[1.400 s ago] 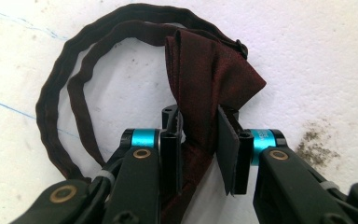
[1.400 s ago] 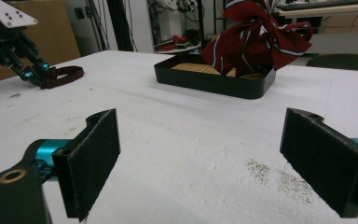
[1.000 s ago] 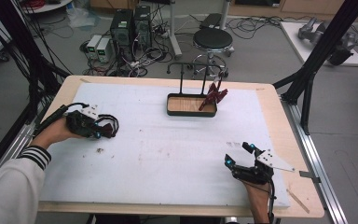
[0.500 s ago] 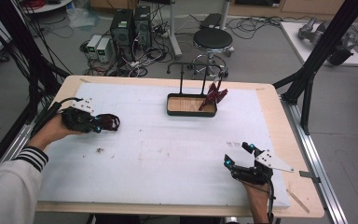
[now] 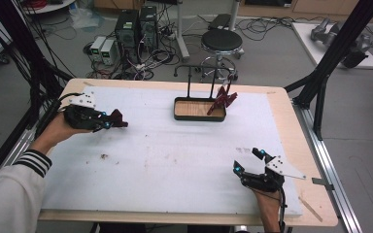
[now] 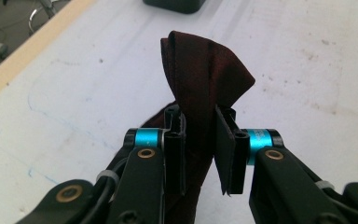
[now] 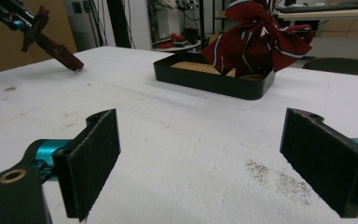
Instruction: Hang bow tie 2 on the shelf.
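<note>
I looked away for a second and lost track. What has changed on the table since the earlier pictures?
The left tongs have risen off the table with the dark red tie clamped between them; the jaws closed the last bit on it, and its end now hangs toward the white mat. The right tongs stayed open in place, and the tray with the striped tie did not move.

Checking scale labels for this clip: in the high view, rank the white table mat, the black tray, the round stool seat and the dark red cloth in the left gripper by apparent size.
1. white table mat
2. black tray, stool seat: look alike; the stool is farther off, so unranked
3. dark red cloth
</note>
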`<action>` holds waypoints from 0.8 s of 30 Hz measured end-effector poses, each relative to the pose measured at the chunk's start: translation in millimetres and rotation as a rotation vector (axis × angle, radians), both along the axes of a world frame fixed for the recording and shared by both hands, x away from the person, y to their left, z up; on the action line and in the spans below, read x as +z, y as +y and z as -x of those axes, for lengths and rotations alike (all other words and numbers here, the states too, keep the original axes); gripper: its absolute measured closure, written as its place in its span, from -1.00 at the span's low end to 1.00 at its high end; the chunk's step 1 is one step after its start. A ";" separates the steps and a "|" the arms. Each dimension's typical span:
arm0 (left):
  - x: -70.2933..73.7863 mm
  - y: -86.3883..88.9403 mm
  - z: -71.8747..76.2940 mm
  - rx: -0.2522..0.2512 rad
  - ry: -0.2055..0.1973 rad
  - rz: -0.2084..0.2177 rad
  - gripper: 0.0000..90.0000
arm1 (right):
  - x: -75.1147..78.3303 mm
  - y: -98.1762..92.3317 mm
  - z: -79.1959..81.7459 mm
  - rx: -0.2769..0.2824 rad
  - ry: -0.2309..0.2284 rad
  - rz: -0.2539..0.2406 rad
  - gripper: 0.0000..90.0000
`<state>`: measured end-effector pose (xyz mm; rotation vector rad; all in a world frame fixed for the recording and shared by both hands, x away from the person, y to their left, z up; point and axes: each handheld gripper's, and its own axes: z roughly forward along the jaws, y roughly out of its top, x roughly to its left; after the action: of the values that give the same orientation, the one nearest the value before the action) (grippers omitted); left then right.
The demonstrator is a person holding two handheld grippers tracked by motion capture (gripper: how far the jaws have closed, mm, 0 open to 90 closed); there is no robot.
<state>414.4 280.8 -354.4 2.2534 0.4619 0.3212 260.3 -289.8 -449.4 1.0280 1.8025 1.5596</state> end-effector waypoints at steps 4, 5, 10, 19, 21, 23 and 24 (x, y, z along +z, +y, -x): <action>6.4 -7.3 2.7 -0.002 -0.036 0.033 0.66 | 0.1 -0.4 -0.2 -0.003 -0.002 -0.003 -0.75; 7.6 -9.4 3.2 -0.001 -0.049 0.042 0.66 | 0.1 -0.6 -0.4 -0.003 -0.004 -0.003 -0.75; 11.7 -17.3 4.3 0.006 -0.075 0.087 0.66 | 0.1 -1.1 -0.9 -0.005 -0.006 -0.001 -0.75; 17.8 -29.5 2.3 0.023 -0.076 0.207 0.66 | 0.0 -1.9 -1.8 -0.022 -0.012 -0.005 -0.75; 18.7 -33.3 1.9 0.023 -0.073 0.224 0.66 | 0.0 -2.2 -1.9 -0.025 -0.012 -0.003 -0.75; 19.7 -37.4 1.5 0.022 -0.077 0.230 0.66 | 0.0 -2.3 -2.2 -0.027 -0.017 0.000 -0.75; 20.5 -39.8 1.0 0.020 -0.076 0.233 0.66 | 0.0 -2.1 -2.1 -0.028 -0.015 -0.001 -0.75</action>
<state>413.5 241.0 -334.0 2.0044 0.4574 0.3429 262.4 -292.0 -449.4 1.0351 1.7700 1.5482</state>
